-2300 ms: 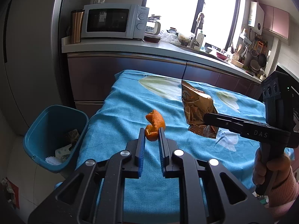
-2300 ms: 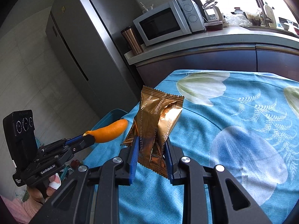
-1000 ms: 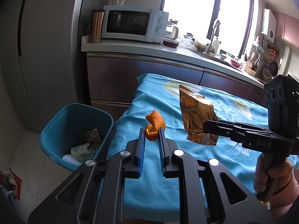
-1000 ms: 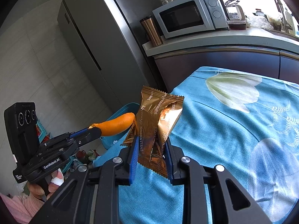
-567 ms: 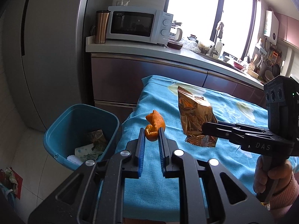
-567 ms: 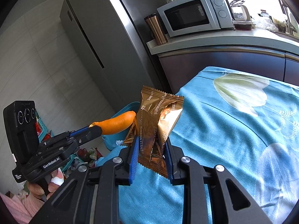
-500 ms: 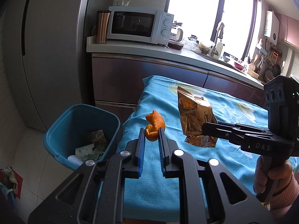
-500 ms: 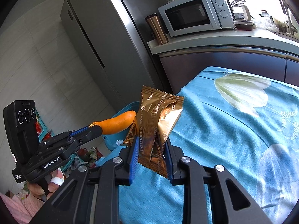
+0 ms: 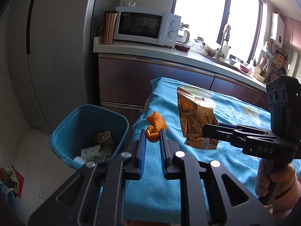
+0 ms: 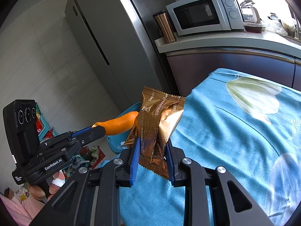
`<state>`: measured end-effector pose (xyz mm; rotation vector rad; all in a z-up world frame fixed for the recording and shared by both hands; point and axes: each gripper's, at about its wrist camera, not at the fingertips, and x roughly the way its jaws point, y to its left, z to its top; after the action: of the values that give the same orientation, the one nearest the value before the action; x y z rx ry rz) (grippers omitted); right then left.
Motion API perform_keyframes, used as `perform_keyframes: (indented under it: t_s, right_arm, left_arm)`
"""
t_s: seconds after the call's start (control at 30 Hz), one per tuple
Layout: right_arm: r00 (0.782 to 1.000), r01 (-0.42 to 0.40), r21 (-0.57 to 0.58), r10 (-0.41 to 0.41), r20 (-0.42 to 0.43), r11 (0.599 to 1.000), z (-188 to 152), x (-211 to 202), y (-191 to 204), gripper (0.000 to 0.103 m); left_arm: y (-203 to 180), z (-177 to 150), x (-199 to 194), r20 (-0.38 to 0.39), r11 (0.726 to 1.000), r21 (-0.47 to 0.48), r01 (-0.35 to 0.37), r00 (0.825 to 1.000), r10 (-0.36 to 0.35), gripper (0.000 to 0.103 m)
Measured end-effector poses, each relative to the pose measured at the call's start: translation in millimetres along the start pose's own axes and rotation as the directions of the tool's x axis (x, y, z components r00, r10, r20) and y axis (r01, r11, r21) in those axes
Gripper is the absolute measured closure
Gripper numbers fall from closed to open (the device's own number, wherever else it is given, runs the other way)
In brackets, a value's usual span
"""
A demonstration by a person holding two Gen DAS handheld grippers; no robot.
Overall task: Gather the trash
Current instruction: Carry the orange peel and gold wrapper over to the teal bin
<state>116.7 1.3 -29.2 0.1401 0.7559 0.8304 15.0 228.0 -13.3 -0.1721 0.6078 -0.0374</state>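
Your left gripper [image 9: 152,141] is clamped on a curled piece of orange peel [image 9: 155,126], which sticks up from between the blue-padded fingers [image 9: 141,150] at the centre of the left wrist view, held in the air over the near edge of the table draped in a turquoise floral cloth [image 9: 160,188]. At about three o'clock from it, your right gripper [image 10: 152,148] is pinched onto a crinkled golden-brown foil snack wrapper [image 10: 159,130], gripping its lower part so the torn top stands upright; the wrapper hangs clear of the cloth, and in the right wrist view the peel just overlaps the wrapper's left edge. Down at about nine o'clock from the peel, a teal plastic waste bin [image 9: 62,131] stands on the floor against the table's end, with crumpled paper scraps [image 9: 97,148] in its bottom. Farther back at twelve o'clock, a white microwave oven [image 9: 146,26] and a copper-coloured steel tumbler [image 9: 109,27] sit on the pale kitchen counter [image 9: 150,51], beside a tall grey refrigerator [image 9: 56,47]
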Motion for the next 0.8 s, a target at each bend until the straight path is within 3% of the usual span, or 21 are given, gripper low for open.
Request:
perform_keyframes:
  t_s: [0.8]
  right_arm:
    - [1.000,-0.017,-0.028,0.016,-0.020,0.999,6.6,20.4,13.9,0.079]
  left_arm:
    - [15.1,1.2,-2.5,0.010,0.999,-0.017,-0.038,0.999,0.038,0.089]
